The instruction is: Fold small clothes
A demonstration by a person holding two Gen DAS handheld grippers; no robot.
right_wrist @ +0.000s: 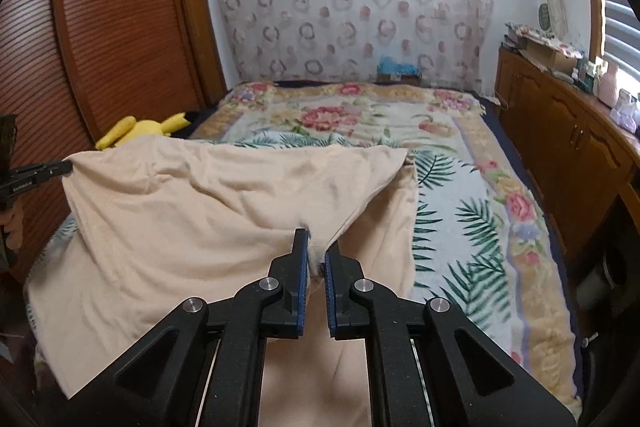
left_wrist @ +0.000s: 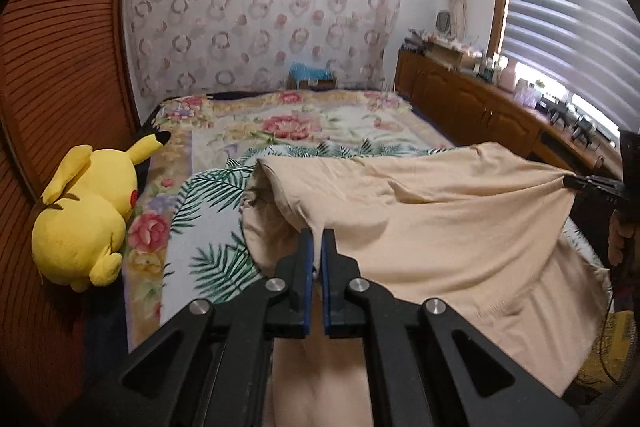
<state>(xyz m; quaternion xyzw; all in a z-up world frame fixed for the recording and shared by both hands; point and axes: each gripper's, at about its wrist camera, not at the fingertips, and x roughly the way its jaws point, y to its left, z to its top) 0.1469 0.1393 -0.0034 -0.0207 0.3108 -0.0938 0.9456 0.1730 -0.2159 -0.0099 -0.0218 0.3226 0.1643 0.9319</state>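
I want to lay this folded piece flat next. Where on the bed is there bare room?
Free: the floral blanket between the beige garment and the patterned curtain, and the palm-leaf strip on the cabinet side. Crowded: the wardrobe side, where the yellow plush lies.

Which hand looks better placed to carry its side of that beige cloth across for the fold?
Left, marginally. Both grippers, left gripper and right gripper, pinch the beige garment. Loose fabric bunches at the left, so folding it across seems likelier.
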